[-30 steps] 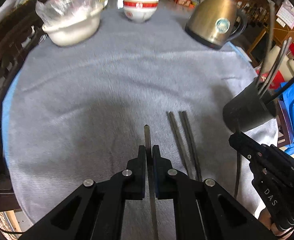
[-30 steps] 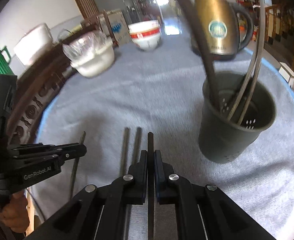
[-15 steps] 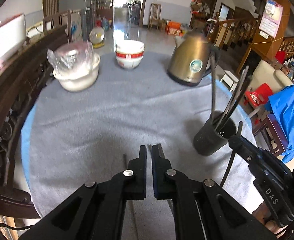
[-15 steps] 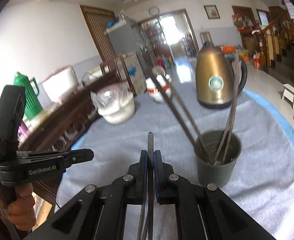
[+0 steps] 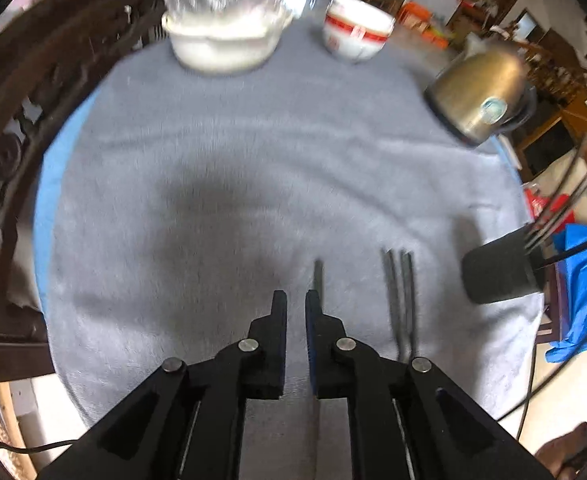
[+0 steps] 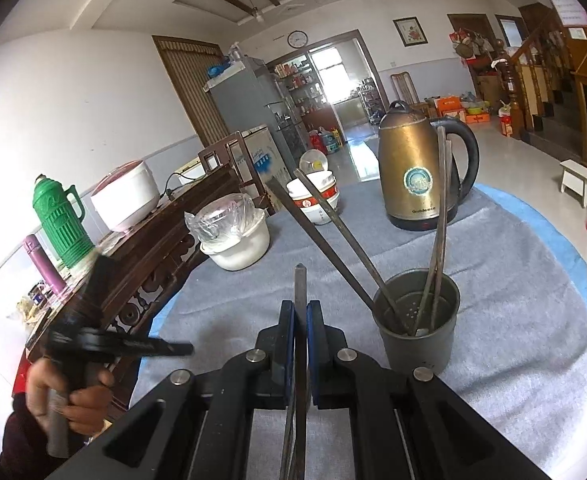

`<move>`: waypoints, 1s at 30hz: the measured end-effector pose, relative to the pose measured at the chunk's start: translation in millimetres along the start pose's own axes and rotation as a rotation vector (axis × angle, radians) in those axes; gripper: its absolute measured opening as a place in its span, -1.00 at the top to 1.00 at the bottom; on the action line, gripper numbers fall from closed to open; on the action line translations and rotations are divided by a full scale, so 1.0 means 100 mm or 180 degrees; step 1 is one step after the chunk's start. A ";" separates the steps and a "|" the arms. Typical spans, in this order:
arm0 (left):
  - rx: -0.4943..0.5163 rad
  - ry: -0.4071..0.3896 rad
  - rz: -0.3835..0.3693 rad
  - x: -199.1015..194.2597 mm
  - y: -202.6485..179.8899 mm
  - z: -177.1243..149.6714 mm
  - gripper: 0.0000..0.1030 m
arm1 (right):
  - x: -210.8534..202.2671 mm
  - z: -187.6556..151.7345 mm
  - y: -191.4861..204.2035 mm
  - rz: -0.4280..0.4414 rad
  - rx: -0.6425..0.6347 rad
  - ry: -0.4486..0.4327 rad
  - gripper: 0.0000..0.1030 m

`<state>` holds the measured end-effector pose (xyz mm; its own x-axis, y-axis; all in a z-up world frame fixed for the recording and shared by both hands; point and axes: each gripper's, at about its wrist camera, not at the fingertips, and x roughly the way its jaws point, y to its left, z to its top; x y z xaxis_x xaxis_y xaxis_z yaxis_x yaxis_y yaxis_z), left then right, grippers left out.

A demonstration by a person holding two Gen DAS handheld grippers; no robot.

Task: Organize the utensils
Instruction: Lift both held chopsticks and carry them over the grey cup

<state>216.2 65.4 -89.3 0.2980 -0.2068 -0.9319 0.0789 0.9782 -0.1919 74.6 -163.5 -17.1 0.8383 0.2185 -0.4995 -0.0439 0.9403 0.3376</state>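
The right gripper (image 6: 300, 316) has its black, blue-padded jaws clamped on a single dark chopstick (image 6: 300, 288), a slim square-sided stick with a pointed tip that juts forward and upward above the desk (image 6: 513, 280), which is round and covered in a nubby grey cloth over a blue underlay. Just to the right of that tip stands the holder (image 6: 417, 334), a dark grey matte cylinder with a perforated inner wall; four more dark chopsticks lean in it, two angled to the left and two nearly upright. The left gripper (image 5: 295, 300) hovers low over the cloth with its jaws slightly apart and nothing between them; one loose chopstick (image 5: 317, 276) lies flat on the cloth, just beside the right-hand fingertip, and a pair of chopsticks (image 5: 401, 292) lies side by side to the right, near the holder (image 5: 497, 272). The left-wrist view is motion-blurred. At the far side of the desk sit a white pot (image 6: 239, 246) with crinkled clear plastic bunched on top, a stack of glossy white bowls with a red band (image 6: 315, 204), and a brass-coloured metal kettle (image 6: 411, 172) with a black handle and a round badge. A carved dark wooden chair back (image 5: 9, 120) curves along the left edge of the desk.
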 end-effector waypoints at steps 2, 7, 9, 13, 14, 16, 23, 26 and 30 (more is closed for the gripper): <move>0.0026 0.0159 -0.0028 0.18 -0.05 0.00 0.48 | 0.00 0.00 0.02 -0.0001 -0.0028 -0.0002 0.87; 0.0043 0.0399 -0.0003 0.51 -0.16 -0.02 0.44 | 0.01 -0.02 -0.01 -0.0028 -0.0026 0.0022 0.87; 0.0001 0.0480 0.0045 0.61 -0.16 0.02 0.44 | 0.02 -0.03 -0.04 -0.0036 -0.0005 0.0034 0.87; -0.0009 0.0545 0.0086 0.74 -0.17 0.05 0.44 | 0.01 -0.04 -0.10 -0.0035 0.0045 0.0039 0.87; -0.0009 0.0563 0.0093 0.77 -0.18 0.05 0.44 | 0.01 -0.04 -0.12 -0.0042 0.0056 0.0038 0.87; 0.0044 0.0518 0.0133 0.79 -0.22 0.07 0.44 | 0.01 -0.05 -0.12 -0.0032 0.0070 0.0045 0.87; 0.0140 0.0449 0.0197 0.85 -0.32 0.07 0.86 | -0.03 -0.04 -0.13 -0.0032 0.0064 0.0019 0.87; 0.0111 0.0399 0.0148 0.82 -0.33 0.04 0.88 | -0.06 -0.03 -0.13 -0.0043 0.0069 -0.0013 0.87; 0.0135 0.0147 0.0099 0.55 -0.38 -0.03 0.88 | -0.18 0.02 -0.16 -0.0096 0.0072 -0.0161 0.87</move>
<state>227.0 16.8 -134.6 0.2569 -0.1744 -0.9506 0.1107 0.9824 -0.1503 60.9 -183.0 -12.0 0.8655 0.1761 -0.4689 -0.0064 0.9399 0.3413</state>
